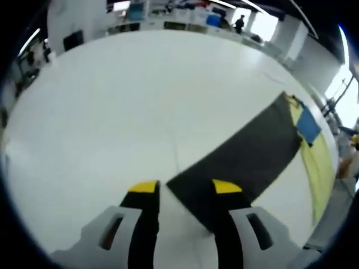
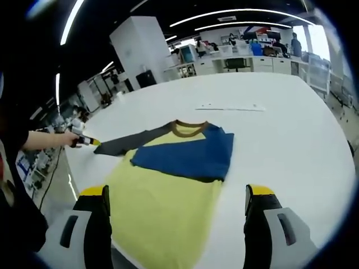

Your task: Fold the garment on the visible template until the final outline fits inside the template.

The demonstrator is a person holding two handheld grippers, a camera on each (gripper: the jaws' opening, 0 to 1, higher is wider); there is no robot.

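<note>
The garment (image 2: 168, 196), a yellow shirt with a brown collar, lay flat on the white desk (image 2: 280, 129). Its blue sleeve was folded across the chest, while the dark grey sleeve (image 1: 247, 154) stretched out straight toward nine o'clock in the right gripper view.

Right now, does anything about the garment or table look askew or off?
Nothing damaged. The shirt is lopsided mid-fold: its blue sleeve lies folded across the chest, while the dark sleeve is stretched straight out, its cuff at the left gripper.
</note>
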